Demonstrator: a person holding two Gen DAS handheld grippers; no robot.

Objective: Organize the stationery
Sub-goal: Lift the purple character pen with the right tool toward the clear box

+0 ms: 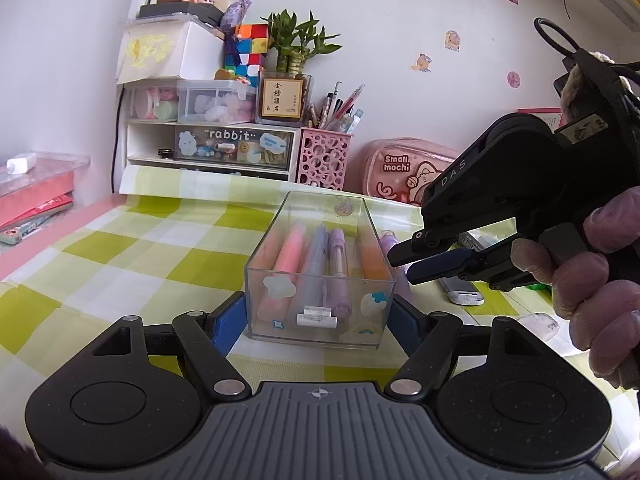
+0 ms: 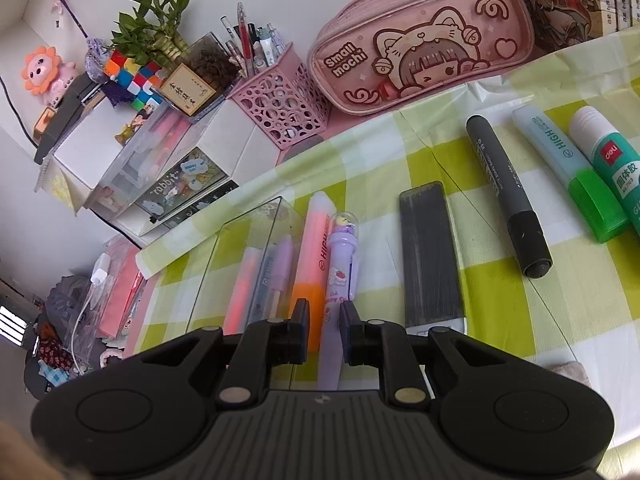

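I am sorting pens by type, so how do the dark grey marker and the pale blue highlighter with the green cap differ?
The dark grey round marker has a black cap; the pale blue highlighter has a bright green cap. The marker's print is small and faint; the highlighter's reads HIGH plainly. Both lie capped on the green checked cloth, side by side but apart.

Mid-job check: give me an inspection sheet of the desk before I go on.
Surface: checked green tablecloth, flat.
Job's things: clear box holds highlighters and pens; purple pen, lead case, grey marker, green highlighter and glue stick lie loose beside it.
Clutter: pink pencil case, pink pen cup, drawer unit at the back.
Grippers: left gripper jaws shut on the clear box; right gripper jaws almost shut above the purple pen, contact unclear.
Cables: black cable down the wall; white charger lead off the table edge.
Surroundings: stickered wall.
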